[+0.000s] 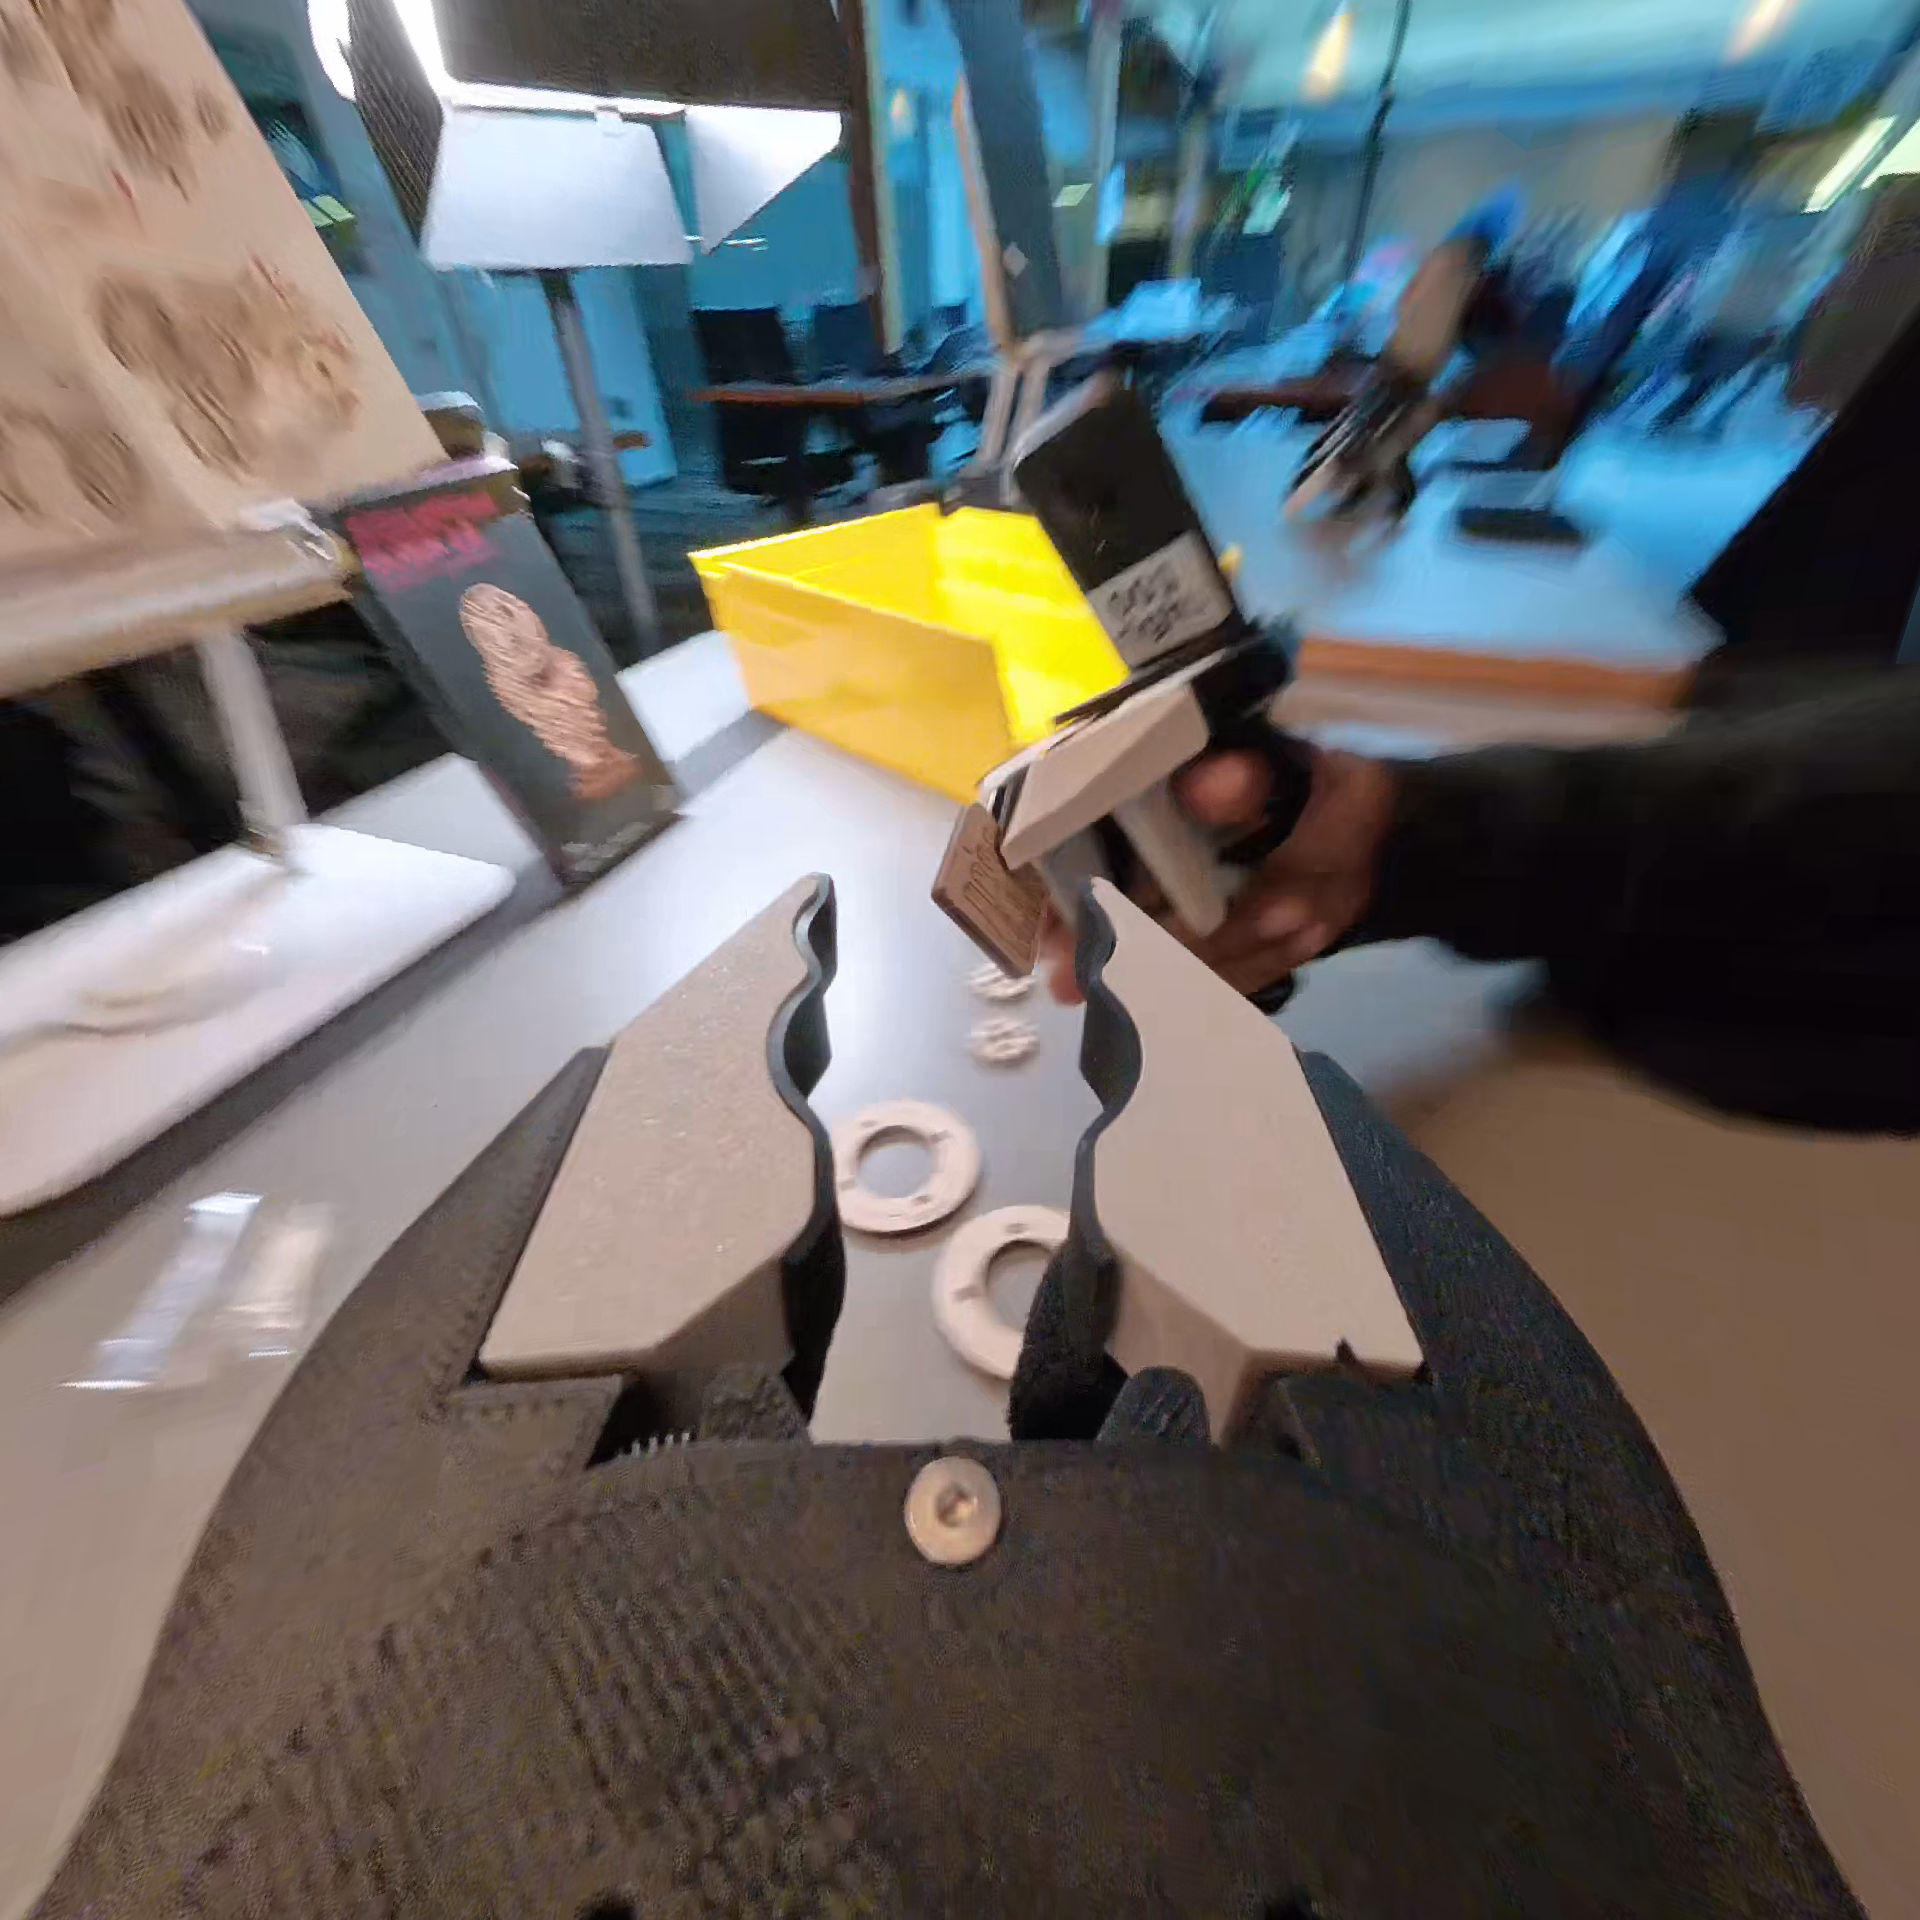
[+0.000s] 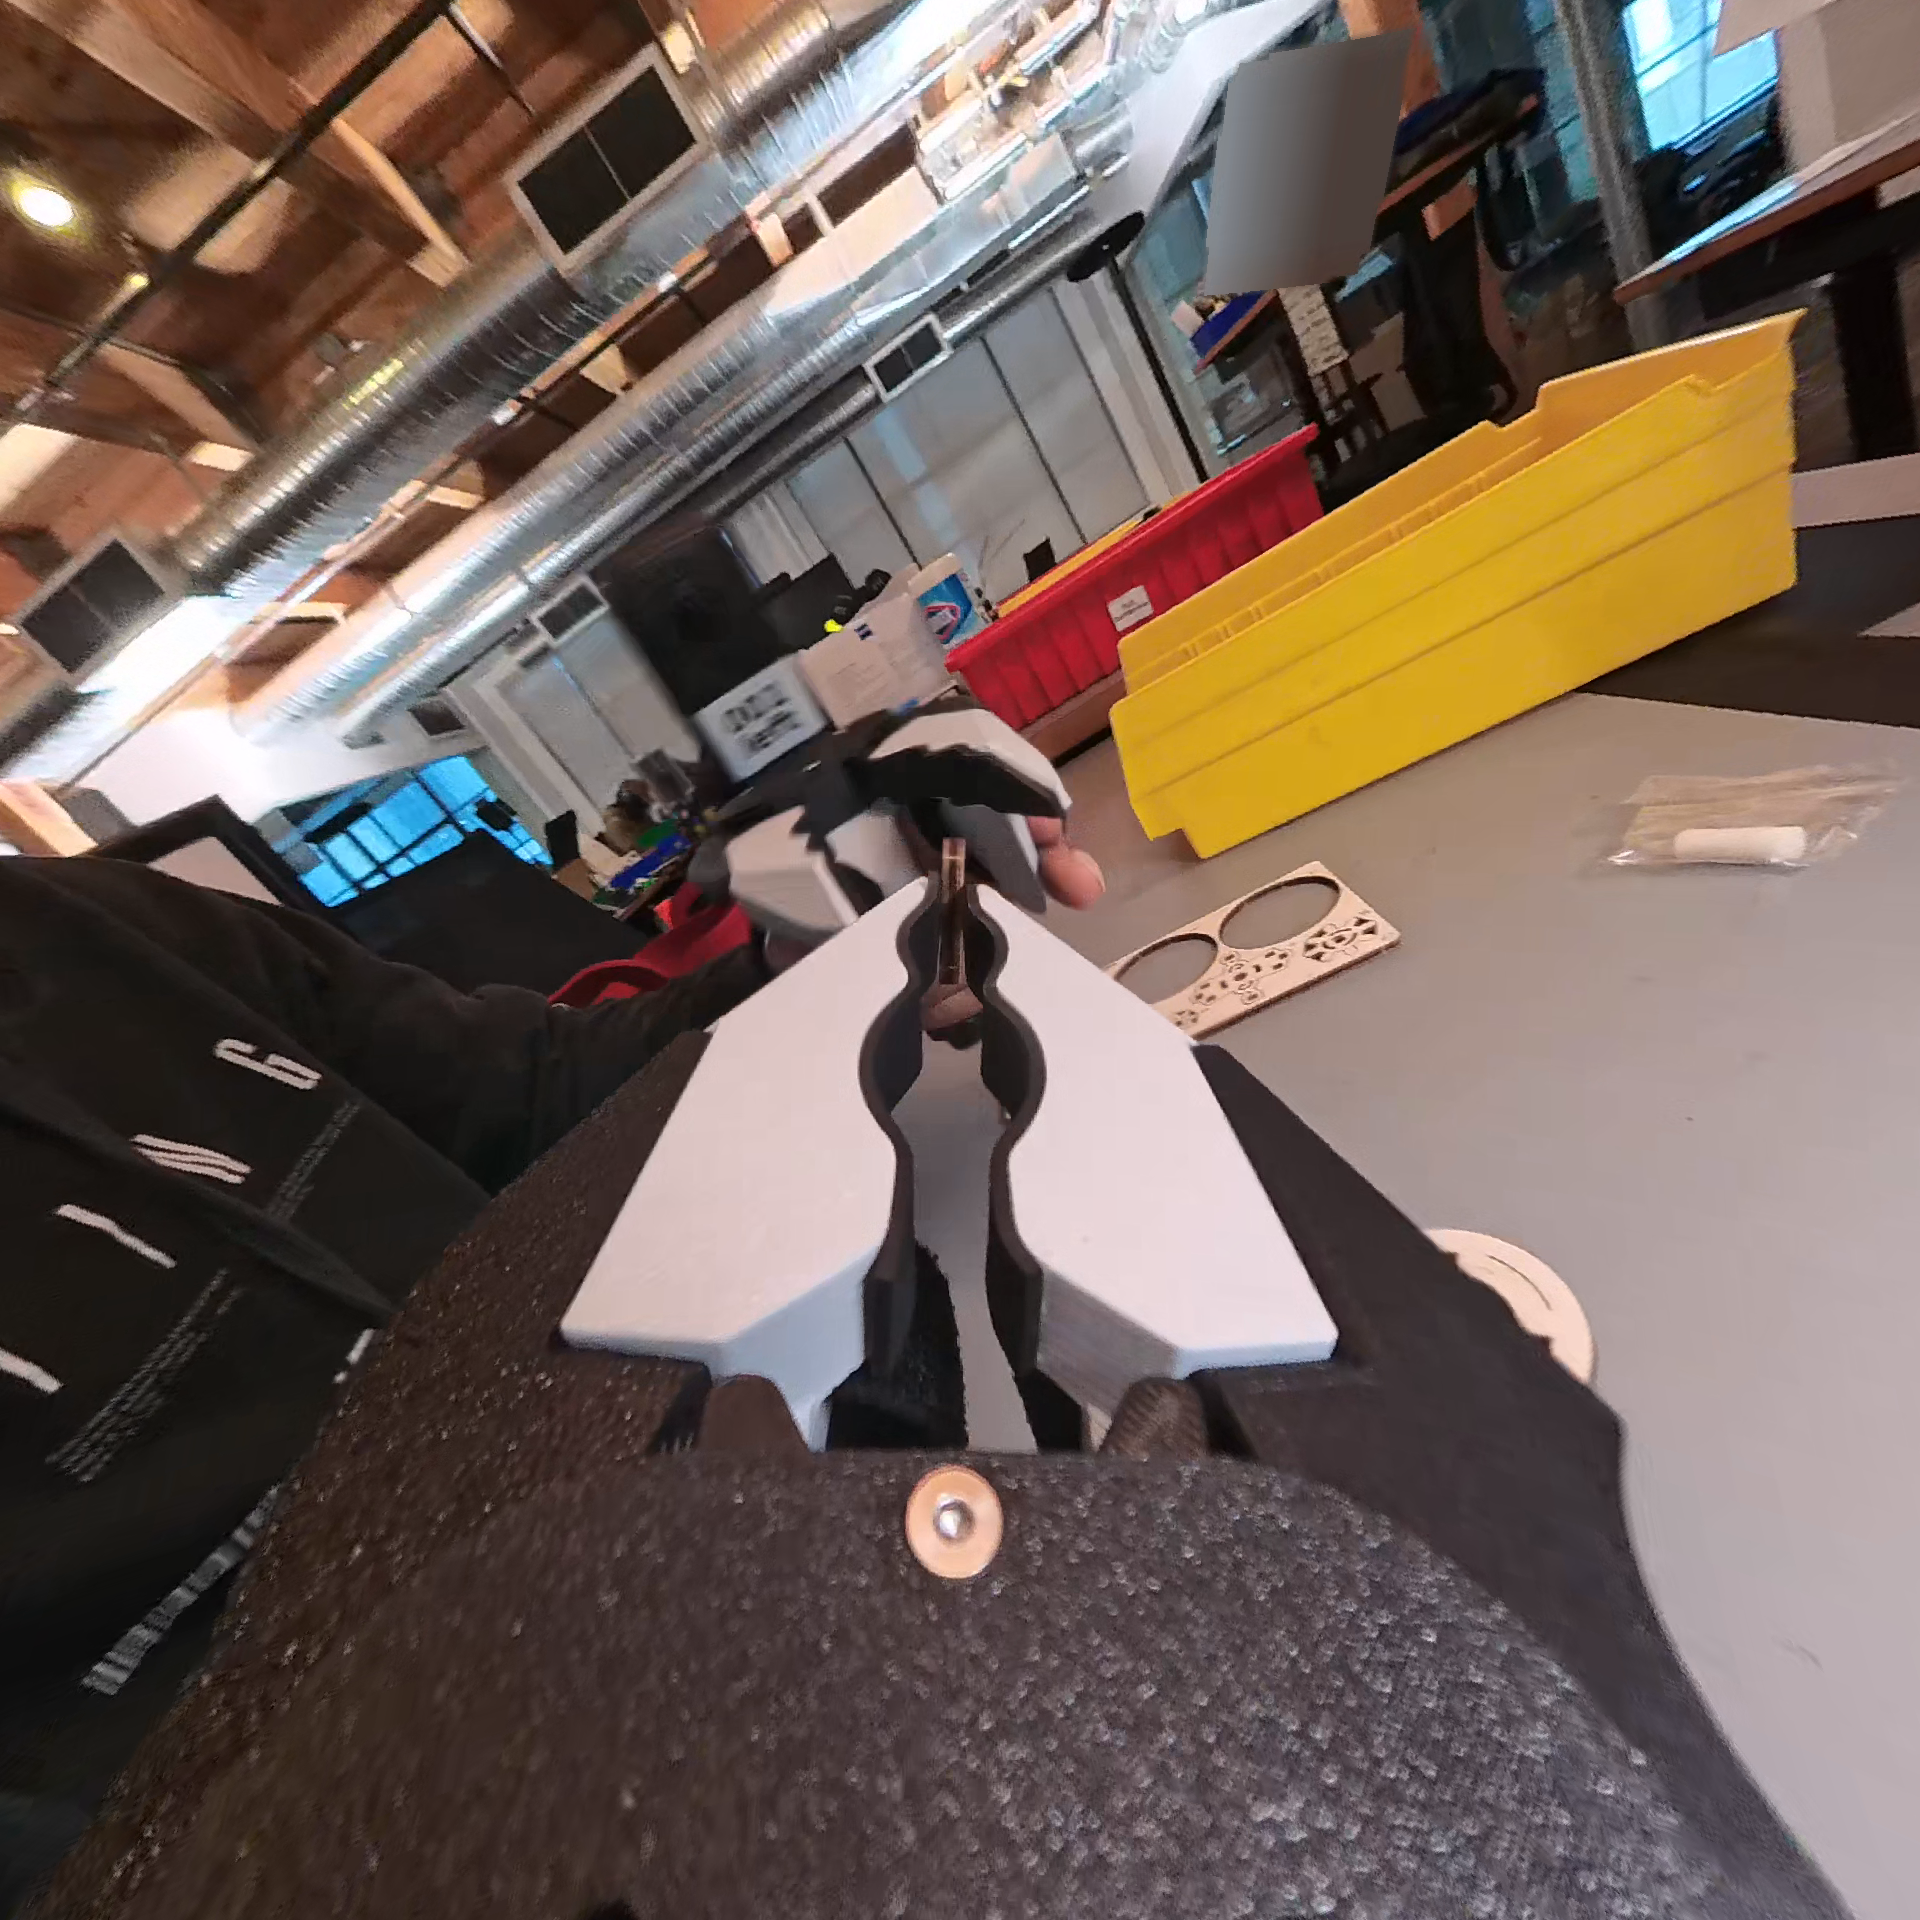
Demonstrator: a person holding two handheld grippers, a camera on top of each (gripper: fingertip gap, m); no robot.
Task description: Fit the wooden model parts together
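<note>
In the left wrist view my left gripper is open and empty, a little above the grey table. Two flat wooden rings and two small wooden gears lie on the table between and beyond its fingers. My right gripper comes in from the right, shut on a small flat wooden part close to my left fingertips. In the right wrist view my right gripper pinches that thin wooden part edge-on. The left gripper is just beyond it.
A yellow bin stands at the back of the table, also in the right wrist view beside a red bin. A punched-out wooden sheet, a plastic bag of small parts and a ring lie on the table. A dark model box leans at the left.
</note>
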